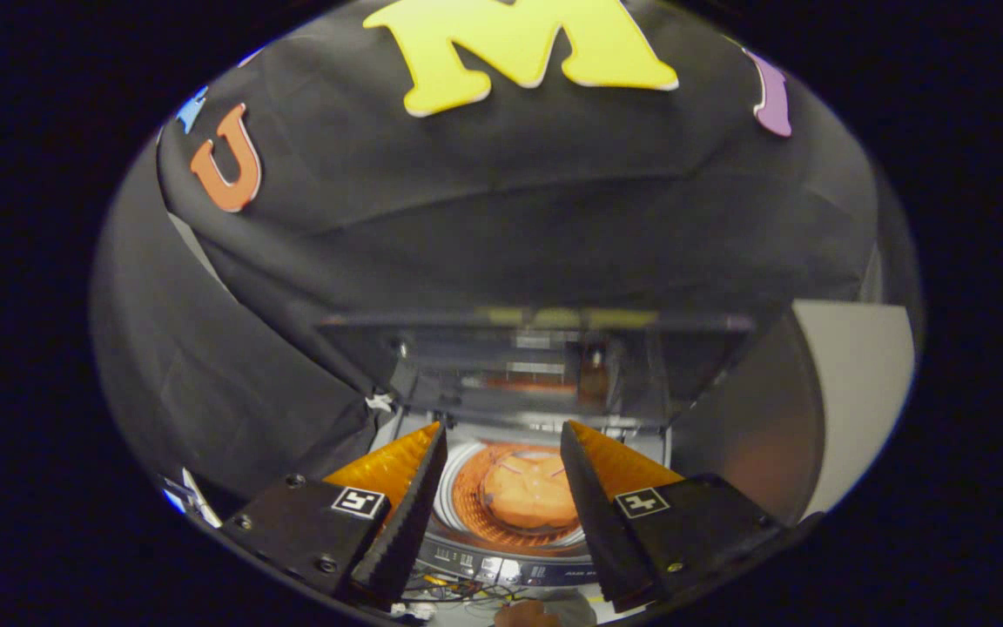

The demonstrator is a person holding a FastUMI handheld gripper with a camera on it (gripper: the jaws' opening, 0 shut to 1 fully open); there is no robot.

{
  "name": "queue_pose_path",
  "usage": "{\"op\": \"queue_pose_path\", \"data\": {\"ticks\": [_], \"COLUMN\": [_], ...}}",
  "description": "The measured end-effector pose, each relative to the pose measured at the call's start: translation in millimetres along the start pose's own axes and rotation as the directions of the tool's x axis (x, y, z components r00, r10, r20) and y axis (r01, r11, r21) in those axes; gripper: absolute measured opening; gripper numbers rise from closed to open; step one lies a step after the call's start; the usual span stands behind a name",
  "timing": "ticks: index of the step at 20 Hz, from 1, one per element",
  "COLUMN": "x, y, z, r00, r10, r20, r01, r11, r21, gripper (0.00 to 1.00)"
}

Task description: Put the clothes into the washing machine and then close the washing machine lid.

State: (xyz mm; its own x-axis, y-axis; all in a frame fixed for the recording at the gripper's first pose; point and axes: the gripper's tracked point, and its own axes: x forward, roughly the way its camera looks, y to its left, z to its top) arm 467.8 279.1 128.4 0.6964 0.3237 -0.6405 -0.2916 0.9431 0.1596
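- Held the gripper (503, 435) above and just in front of the washing machine (514, 570), looking down and forward over its open top.
- Left of the washing machine: draped black cloth (232, 383) falling close beside it, little room there.
- Left finger (397, 496) poised over the left rim of the drum (467, 514), touching nothing.
- Fingers spread wide apart, nothing gripped; a clear gap between them, with the drum opening seen through it.
- Inside the drum, between the fingers and below them: the clothes (529, 492), an orange bundle lying in the middle of the tub, ringed by the ribbed drum wall.
- Behind the drum: the lid (536, 357) standing raised, dark and glossy, a faint orange reflection on it; its top edge well above the fingertips.
- In front of the drum, nearest the gripper: the control panel (510, 570) strip along the front edge of the washing machine.
- Right finger (593, 488) poised over the right rim of the drum, also free of contact.
- Right of the washing machine: a pale panel (850, 392) standing near, narrowing that side.
- Above the raised lid: open room up to the booth's cloth wall.
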Motion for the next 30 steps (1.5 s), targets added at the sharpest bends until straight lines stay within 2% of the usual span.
{"op": "queue_pose_path", "data": {"ticks": [4,10,16,20,27,30], "x": [-16,17,78,100,100,94], "y": [3,7,12,11,11,13], "z": [51,79,86,72,65,68], "r00": [0.998,0.997,0.999,0.998,0.997,0.988], "r10": [-0.006,-0.036,-0.033,-0.054,-0.054,-0.044], "r20": [0.063,0.066,0.035,0.019,0.058,0.147], "r01": [0.006,0.038,0.032,0.053,0.055,0.051], "r11": [1.0,0.999,0.999,0.998,0.998,0.998], "r21": [-0.01,-0.029,0.024,0.021,-0.015,-0.048], "gripper": [0.82,0.82,0.82,0.82,0.83,0.84]}}
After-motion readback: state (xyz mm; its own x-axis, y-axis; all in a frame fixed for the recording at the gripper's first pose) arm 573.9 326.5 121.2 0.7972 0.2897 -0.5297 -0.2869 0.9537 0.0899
